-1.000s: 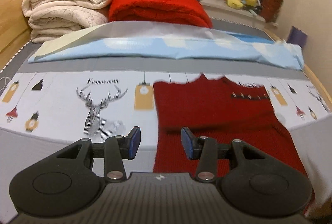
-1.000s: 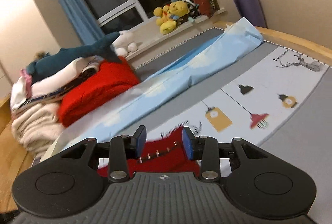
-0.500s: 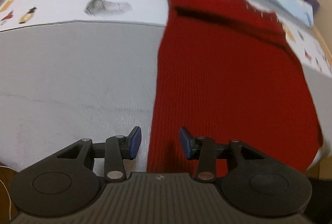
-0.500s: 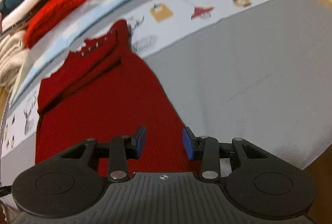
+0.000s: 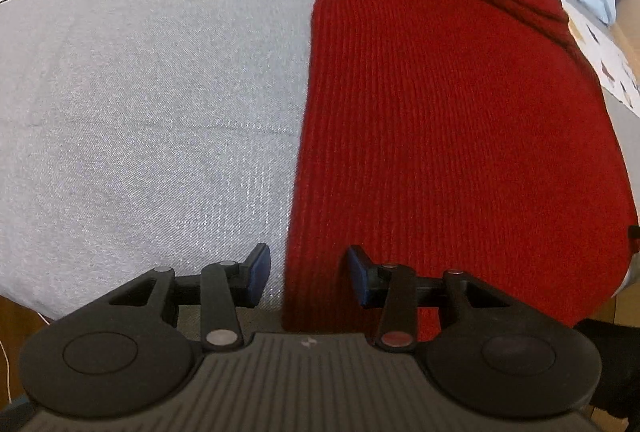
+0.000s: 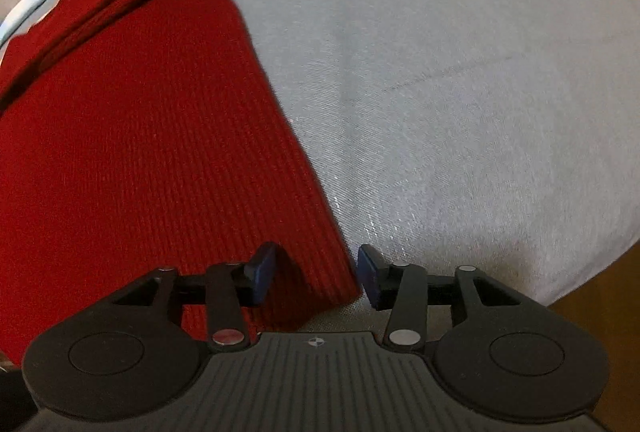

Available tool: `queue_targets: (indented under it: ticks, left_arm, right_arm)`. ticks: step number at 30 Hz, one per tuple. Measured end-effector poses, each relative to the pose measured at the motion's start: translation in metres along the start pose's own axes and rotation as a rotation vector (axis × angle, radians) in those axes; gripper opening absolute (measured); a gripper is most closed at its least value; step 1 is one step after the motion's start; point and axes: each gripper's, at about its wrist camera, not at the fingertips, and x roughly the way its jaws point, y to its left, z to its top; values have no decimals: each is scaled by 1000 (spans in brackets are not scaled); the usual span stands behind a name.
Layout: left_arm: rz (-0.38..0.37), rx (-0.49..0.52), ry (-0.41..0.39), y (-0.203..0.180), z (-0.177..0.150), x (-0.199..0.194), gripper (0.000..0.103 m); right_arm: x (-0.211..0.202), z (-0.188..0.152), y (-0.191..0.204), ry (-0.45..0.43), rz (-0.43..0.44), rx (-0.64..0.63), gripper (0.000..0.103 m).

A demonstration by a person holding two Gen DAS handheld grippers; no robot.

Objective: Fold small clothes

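Both grippers dropped from room view to hem of red knit garment [image 5: 452, 135], flat on grey bedspread [image 5: 140, 111]. Left gripper [image 5: 306, 276] open over left corner; right gripper [image 6: 316, 274] opening over right corner. Step: grasp hem. Next: lower, pinch, fold upward.

Left gripper [image 5: 307, 274] pointing steeply down, jaws apart, pads pressing on nothing, right gripper [image 6: 316, 274] likewise steeply down, jaws opening, gripping nothing

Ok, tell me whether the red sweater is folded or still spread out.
Mostly spread: the sweater lies flat on the grey sheet, its full length showing. Only a dark crease crosses near its far end, perhaps a tucked sleeve; cannot tell.
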Motion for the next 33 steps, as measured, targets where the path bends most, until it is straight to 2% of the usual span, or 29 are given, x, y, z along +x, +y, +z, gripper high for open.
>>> queue_targets:
  ticks: [1, 3, 4, 6, 9, 11, 13, 16, 18, 23, 25, 26, 27, 28, 31, 33]
  left_arm:
    - [0, 8, -4, -2, -1, 0, 43]
    - [-23, 29, -16, -2, -4, -3, 16]
    - [-25, 32, -23, -2, -5, -5, 14]
    - [-29, 44, -39, -3, -9, -11, 12]
    - [-85, 14, -88, 3, -11, -29, 11]
    - [-116, 0, -98, 7, -11, -35, 11]
    - [-105, 1, -61, 10, -13, -29, 12]
    - [-77, -8, -8, 10, -13, -18, 13]
    - [-67, -7, 11, 6, -12, -15, 21]
    - [-61, -1, 12, 5, -9, -12, 21]
    - [-54, 11, -3, 4, -11, -15, 13]
    - [-52, 25, -14, 3, -12, -18, 11]
    - [-52, 36, -27, 2, -12, -22, 11]
    - [-61, 38, -47, 2, -12, -28, 10]
    - [-101, 16, -77, 6, -13, -37, 10]
    - [-90, 21, -46, 5, -14, -32, 12]
  right_arm:
    - [0, -1, 2, -4, -4, -17, 48]
    - [0, -4, 3, -11, -3, -24, 48]
    - [0, -5, 4, -11, 0, -27, 46]
    - [-1, -6, 7, -13, 26, -38, 23]
    - [-9, -7, 7, -30, 105, -26, 13]
    - [-17, -6, -1, -56, 199, 42, 10]
    - [-23, -6, -9, -80, 258, 92, 10]
    - [-15, -11, -7, -42, 184, 66, 14]
    - [-12, -14, -1, -18, 149, 38, 24]
    - [-9, -14, 10, -11, 105, -5, 33]
    - [-8, -11, 12, -10, 97, -34, 33]
    - [-5, -10, 14, -11, 93, -49, 30]
    - [-5, -11, 17, -12, 93, -62, 19]
    - [-6, -10, 18, -15, 105, -71, 19]
    - [-17, 0, 12, -67, 203, -19, 17]
    - [-22, 3, 5, -92, 247, 24, 17]
